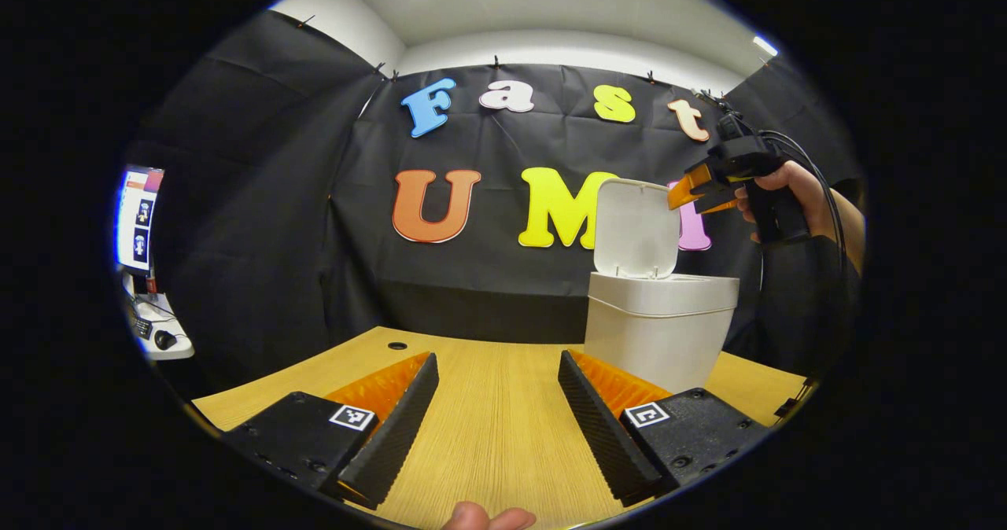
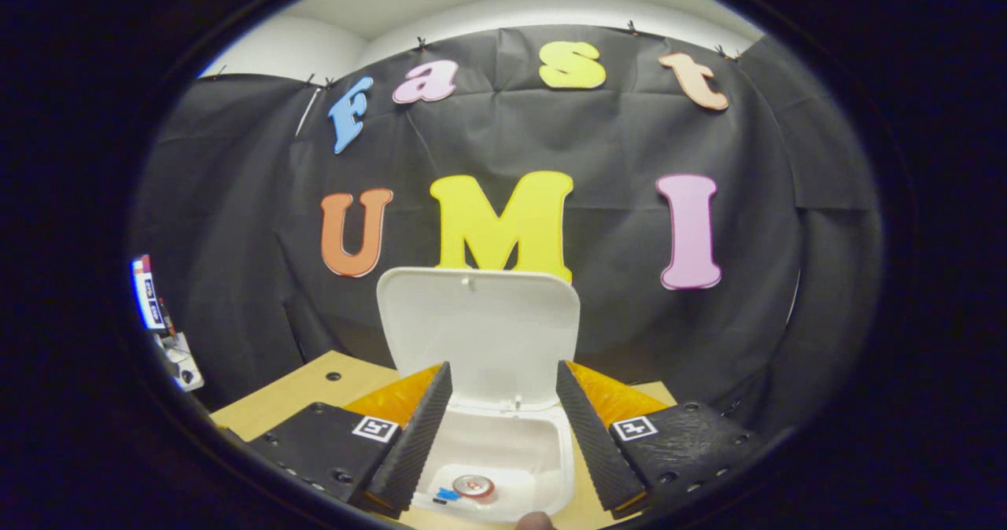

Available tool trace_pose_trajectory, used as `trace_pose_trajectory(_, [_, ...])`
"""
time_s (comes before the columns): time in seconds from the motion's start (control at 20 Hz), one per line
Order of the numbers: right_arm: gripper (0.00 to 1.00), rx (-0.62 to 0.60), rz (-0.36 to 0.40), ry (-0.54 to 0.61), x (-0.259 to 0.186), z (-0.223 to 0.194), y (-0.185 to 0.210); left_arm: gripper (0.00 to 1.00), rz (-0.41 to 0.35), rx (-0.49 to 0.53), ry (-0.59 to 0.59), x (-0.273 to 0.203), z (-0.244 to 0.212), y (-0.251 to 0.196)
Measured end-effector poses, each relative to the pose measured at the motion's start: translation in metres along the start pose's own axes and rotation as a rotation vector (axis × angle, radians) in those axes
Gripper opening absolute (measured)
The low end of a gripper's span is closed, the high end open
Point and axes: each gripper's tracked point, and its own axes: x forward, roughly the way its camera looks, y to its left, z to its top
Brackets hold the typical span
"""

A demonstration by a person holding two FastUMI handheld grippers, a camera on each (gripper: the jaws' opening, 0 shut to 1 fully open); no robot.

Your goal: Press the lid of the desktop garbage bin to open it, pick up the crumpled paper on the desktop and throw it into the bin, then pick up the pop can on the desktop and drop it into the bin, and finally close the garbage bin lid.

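Broadly, the wooden counter (image 1: 496, 428) spread under both views, pale-grained, with a small dark hole (image 1: 397, 346) near its far edge. On its right part, as seen in the left gripper view, stood the white garbage bin (image 1: 657, 333), and its lid (image 1: 636, 230) was raised upright against the black cloth wall behind it. The left tool (image 1: 498, 404) hung low over bare counter with its fingers spread wide and nothing between them, well apart from the bin. Off to the far left of that view a monitor (image 1: 140, 219) glowed above a small white shelf. The right tool (image 2: 503, 428) hovered above the open mouth of the bin (image 2: 551, 467), its fingers likewise wide apart and empty; in the left gripper view that same tool (image 1: 692, 192) showed held in a hand (image 1: 794, 192), just beside the top edge of the lid. Down inside the bin, seen in the right gripper view, lay the pop can (image 2: 473, 486) on the bottom, its round top facing upward, with a small blue scrap (image 2: 448, 495) just beside it. Crumpled paper could not be made out inside.
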Motion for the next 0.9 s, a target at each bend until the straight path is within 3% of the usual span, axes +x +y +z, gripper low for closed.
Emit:
trace_pose_trajectory(0.15, [0.84, -0.032, -0.016, -0.083, 0.004, 0.036, -0.002, 0.99, 0.063, 0.064, 0.014, 0.003, -0.005, 0.017])
trace_pose_trajectory(0.4, [0.84, -0.058, -0.001, -0.143, 0.026, 0.074, 0.006, 0.99, 0.054, 0.071, 0.023, 0.004, -0.008, 0.015])
trace_pose_trajectory(0.65, [0.86, -0.07, 0.053, -0.125, 0.06, 0.072, 0.024, 0.99, 0.067, 0.088, 0.011, 0.003, -0.005, 0.018])
trace_pose_trajectory(0.9, [0.92, -0.021, 0.026, -0.168, 0.08, 0.085, 0.015, 0.99, 0.072, 0.094, 0.004, 0.002, -0.002, 0.02])
